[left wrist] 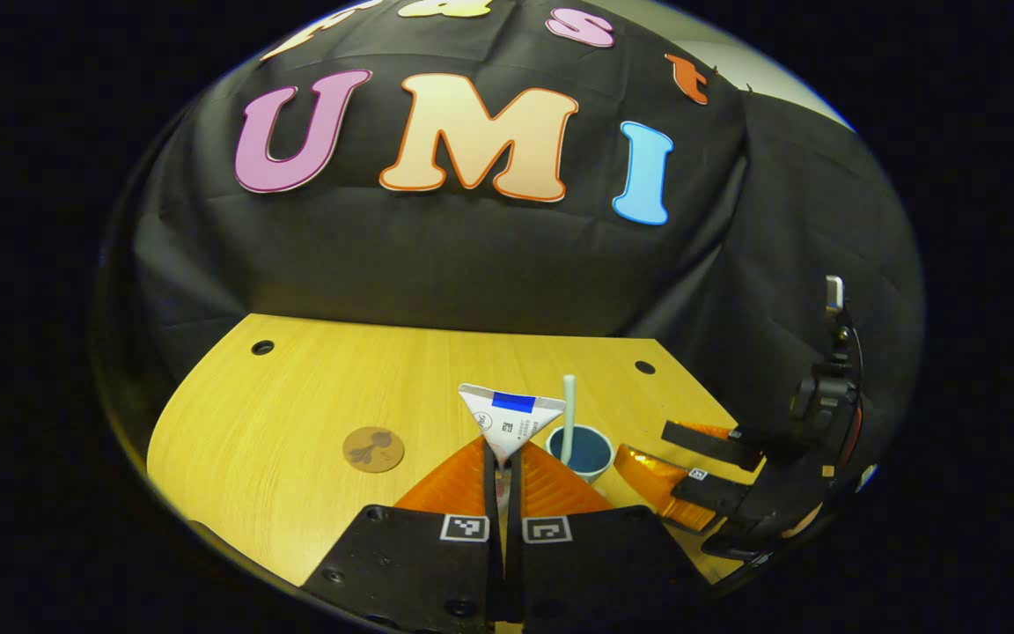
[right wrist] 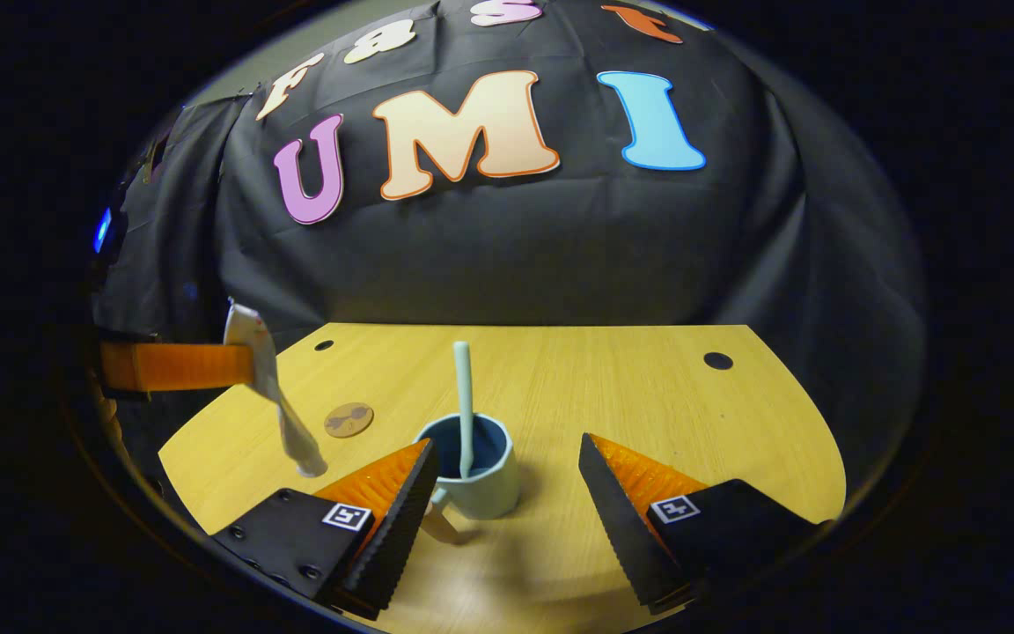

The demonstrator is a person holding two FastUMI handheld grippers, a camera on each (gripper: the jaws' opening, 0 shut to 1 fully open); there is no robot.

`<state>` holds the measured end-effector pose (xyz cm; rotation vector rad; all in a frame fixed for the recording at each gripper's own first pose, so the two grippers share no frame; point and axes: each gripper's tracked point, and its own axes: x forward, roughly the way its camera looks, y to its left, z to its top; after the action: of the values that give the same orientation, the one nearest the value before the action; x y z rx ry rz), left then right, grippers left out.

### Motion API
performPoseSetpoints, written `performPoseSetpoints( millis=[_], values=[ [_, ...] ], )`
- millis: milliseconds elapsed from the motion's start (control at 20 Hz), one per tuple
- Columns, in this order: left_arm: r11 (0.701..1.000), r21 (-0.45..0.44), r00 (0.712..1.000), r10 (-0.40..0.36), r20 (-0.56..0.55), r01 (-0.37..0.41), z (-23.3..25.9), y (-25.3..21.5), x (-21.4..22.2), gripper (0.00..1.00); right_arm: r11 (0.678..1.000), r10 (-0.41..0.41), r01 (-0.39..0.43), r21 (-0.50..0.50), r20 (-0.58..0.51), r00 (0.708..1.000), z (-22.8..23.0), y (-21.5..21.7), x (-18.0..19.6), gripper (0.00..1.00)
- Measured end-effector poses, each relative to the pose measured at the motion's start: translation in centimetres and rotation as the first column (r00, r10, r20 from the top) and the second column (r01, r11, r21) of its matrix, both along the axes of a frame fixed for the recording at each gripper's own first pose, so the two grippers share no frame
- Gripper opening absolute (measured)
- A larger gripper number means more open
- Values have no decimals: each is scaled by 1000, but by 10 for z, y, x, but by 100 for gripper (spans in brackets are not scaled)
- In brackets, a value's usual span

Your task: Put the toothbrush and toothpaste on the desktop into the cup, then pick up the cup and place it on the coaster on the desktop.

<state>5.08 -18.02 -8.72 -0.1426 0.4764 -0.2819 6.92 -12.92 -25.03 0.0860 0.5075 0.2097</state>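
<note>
The wooden desktop (right wrist: 613, 387) carried the cup (right wrist: 482, 482) near the middle of its front edge, with the toothbrush (right wrist: 464, 401) standing upright inside it. Your right gripper (right wrist: 507, 506) stood wide open just around the cup, and your left gripper (left wrist: 504, 471) pinched the toothpaste (left wrist: 507, 421) above the surface. The small coaster (right wrist: 349, 420) lay toward the left edge.

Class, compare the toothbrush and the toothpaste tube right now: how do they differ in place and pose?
The toothbrush stands in the cup, free of any gripper; the toothpaste tube hangs in the air, clamped by the left gripper. The toothbrush is near upright; the tube slants, cap down. Both are pale.
</note>
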Motion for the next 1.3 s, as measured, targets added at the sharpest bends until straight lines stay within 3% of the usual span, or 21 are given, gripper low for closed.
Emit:
performPoseSetpoints(
  millis=[650, 1000, 1200, 1250, 1300],
  values=[
    [992, -63, 993, -108, 46, 111, 12, -88, 47, 0, 994, -103, 102, -27, -31, 994, -3, -71, -42, 96],
    [992, -123, 997, -47, -58, 40, -23, -99, 52, 0, 994, -110, 109, -21, -50, 993, -5, -83, -42, 99],
    [988, -146, 996, -53, -78, 41, -32, -100, 41, 6, 995, -97, 96, -15, -56, 994, -4, -81, -35, 95],
    [988, -147, 995, -54, -84, 41, -34, -100, 36, 13, 996, -91, 91, -16, -62, 994, -4, -80, -33, 99],
    [988, -151, 996, -54, -77, 42, -33, -100, 34, 17, 997, -83, 83, -11, -70, 994, -5, -77, -33, 96]
  ],
)
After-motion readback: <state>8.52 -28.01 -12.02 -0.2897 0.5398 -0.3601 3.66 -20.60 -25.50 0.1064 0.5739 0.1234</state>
